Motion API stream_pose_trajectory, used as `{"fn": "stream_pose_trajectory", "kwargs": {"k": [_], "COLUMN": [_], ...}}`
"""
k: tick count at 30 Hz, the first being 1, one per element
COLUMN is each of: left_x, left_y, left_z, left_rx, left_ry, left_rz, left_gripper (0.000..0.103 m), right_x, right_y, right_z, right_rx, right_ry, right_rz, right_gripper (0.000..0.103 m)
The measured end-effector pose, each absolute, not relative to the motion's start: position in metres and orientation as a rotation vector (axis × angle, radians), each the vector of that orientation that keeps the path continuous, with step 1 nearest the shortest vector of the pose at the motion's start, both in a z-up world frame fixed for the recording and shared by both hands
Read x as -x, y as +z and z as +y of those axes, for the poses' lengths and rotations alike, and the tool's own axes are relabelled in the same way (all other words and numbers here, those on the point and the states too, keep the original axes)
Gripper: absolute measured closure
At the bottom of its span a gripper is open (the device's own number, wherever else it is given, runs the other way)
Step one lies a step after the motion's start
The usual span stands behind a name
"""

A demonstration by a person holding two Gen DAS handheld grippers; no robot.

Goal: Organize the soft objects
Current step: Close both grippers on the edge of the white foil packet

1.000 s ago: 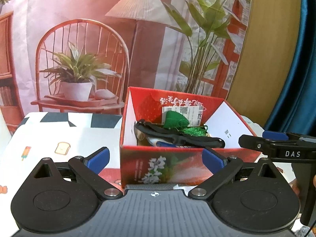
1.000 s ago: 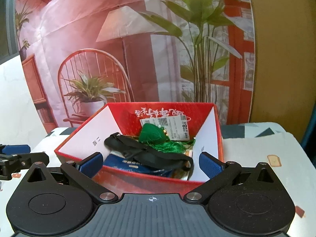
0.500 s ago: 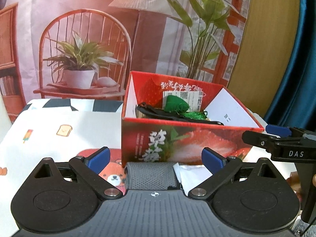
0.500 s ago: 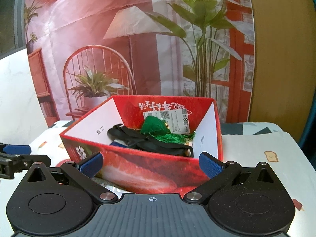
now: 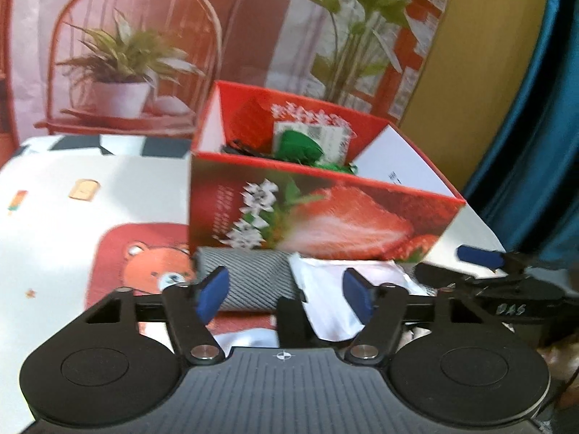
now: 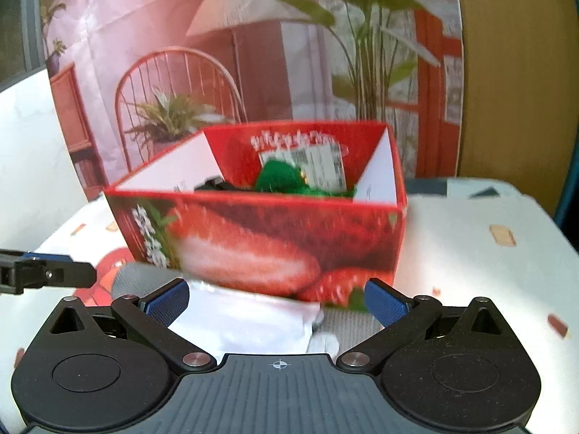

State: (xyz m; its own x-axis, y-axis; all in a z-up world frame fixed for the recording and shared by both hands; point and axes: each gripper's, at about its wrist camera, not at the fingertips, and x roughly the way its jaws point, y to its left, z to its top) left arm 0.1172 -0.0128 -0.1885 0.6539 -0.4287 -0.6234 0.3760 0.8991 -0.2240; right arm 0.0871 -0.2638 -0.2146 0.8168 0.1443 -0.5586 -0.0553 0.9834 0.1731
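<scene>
- Left wrist view: left gripper has its jaws spread, empty, flanking a grey knitted roll and a white pouch lying just before the strawberry-printed box.
- Right wrist view: right gripper likewise parted over the white pouch; a green fabric item sits inside the box.

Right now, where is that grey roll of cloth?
In the left wrist view the grey roll lies on the table against the red box's front wall, left of the white pouch.
</scene>
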Motion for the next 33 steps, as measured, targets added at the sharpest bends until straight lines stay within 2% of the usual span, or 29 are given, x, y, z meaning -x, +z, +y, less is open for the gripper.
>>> {"fn": "stream_pose_trajectory", "kwargs": {"k": [2, 4, 6, 21, 25, 28, 30, 33], "left_x": [-0.119, -0.122, -0.124, -0.175, -0.186, -0.188, -0.187, -0.184], "left_y": [-0.194, -0.200, -0.204, -0.241, -0.247, -0.248, -0.245, -0.239], "left_z": [-0.018, -0.023, -0.028, -0.044, -0.054, -0.060, -0.062, -0.060], "left_rx": [0.084, 0.084, 0.077, 0.145, 0.148, 0.146, 0.138, 0.122], "left_ry": [-0.474, -0.490, -0.499, -0.597, -0.640, -0.652, -0.662, -0.663], "left_rz": [0.745, 0.762, 0.777, 0.930, 0.966, 0.965, 0.950, 0.934], "left_gripper": [0.044, 0.046, 0.046, 0.046, 0.048, 0.052, 0.062, 0.064], "right_x": [-0.088, -0.090, -0.090, -0.104, -0.111, -0.118, -0.122, -0.123], "right_y": [-0.224, -0.234, -0.243, -0.261, -0.262, -0.262, -0.262, -0.257], "right_z": [-0.262, -0.259, -0.256, -0.267, -0.269, -0.268, -0.269, -0.269], "right_rx": [-0.156, -0.152, -0.152, -0.274, -0.283, -0.285, -0.296, -0.296], "right_ry": [0.122, 0.141, 0.165, 0.262, 0.288, 0.300, 0.303, 0.305], "right_rz": [0.637, 0.671, 0.701, 0.752, 0.764, 0.777, 0.786, 0.788], "right_gripper": [0.009, 0.019, 0.024, 0.025, 0.022, 0.020, 0.021, 0.029]}}
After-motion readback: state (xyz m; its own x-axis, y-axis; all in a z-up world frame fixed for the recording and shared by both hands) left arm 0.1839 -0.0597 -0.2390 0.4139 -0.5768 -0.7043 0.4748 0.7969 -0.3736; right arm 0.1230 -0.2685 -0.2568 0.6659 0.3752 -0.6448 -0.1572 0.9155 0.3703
